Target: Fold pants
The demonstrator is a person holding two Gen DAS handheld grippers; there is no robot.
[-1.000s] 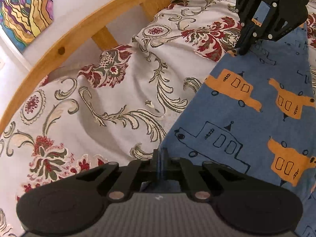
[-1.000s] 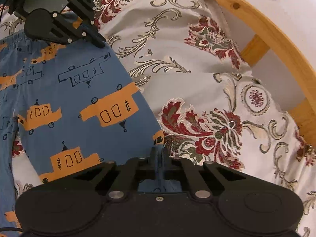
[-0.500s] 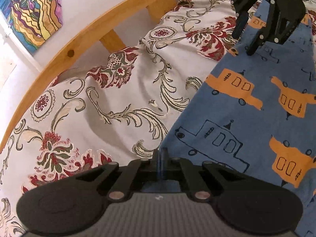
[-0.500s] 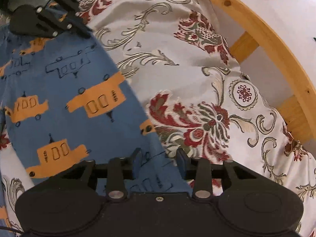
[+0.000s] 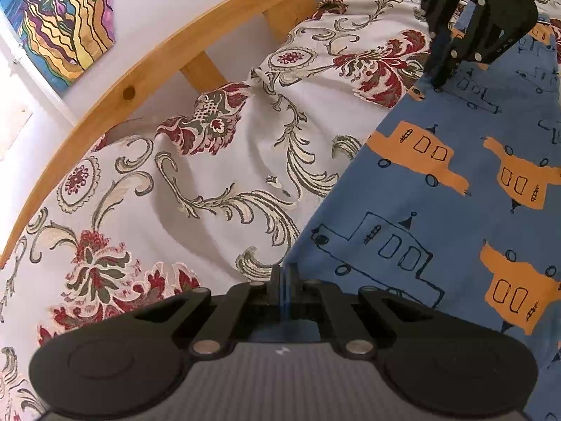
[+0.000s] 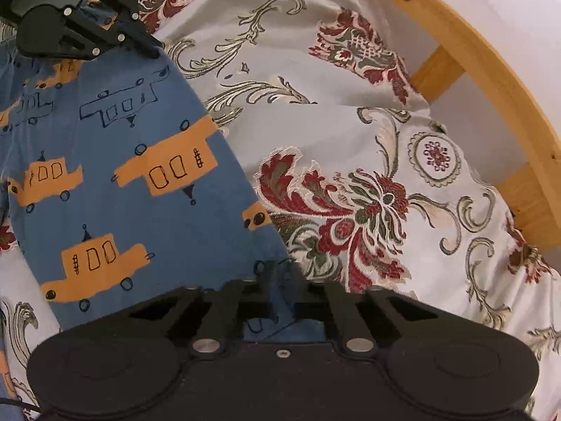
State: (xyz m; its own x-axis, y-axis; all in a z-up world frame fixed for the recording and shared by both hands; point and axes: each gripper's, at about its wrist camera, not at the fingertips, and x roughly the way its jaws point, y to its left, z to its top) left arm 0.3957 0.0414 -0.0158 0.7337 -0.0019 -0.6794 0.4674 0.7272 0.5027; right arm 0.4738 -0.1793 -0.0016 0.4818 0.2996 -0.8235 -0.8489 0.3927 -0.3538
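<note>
Blue pants (image 5: 438, 210) printed with orange vehicles lie flat on a floral bedspread. At the bottom of the left wrist view my left gripper (image 5: 285, 277) is shut on the pants' near side edge, a blue sliver of cloth pinched between its fingers. The right wrist view shows the same gripper (image 6: 152, 49) at the far corner of the pants (image 6: 122, 193). My right gripper (image 6: 284, 273) is blurred, its jaws closing tight on the pants' edge, with blue fabric between them. Seen from the left wrist, the right gripper (image 5: 440, 79) has its fingers together on that edge.
The patterned bedspread (image 5: 210, 175) is rumpled beside the pants. A curved wooden bed rail (image 5: 157, 66) with slats runs along the far side, also the bed rail (image 6: 473, 56) at upper right. A colourful painting (image 5: 66, 24) hangs on the white wall behind.
The right gripper's jaws, shut a second ago, spread apart over the pants' edge and have come together on it again. The left gripper stayed shut on the fabric.
</note>
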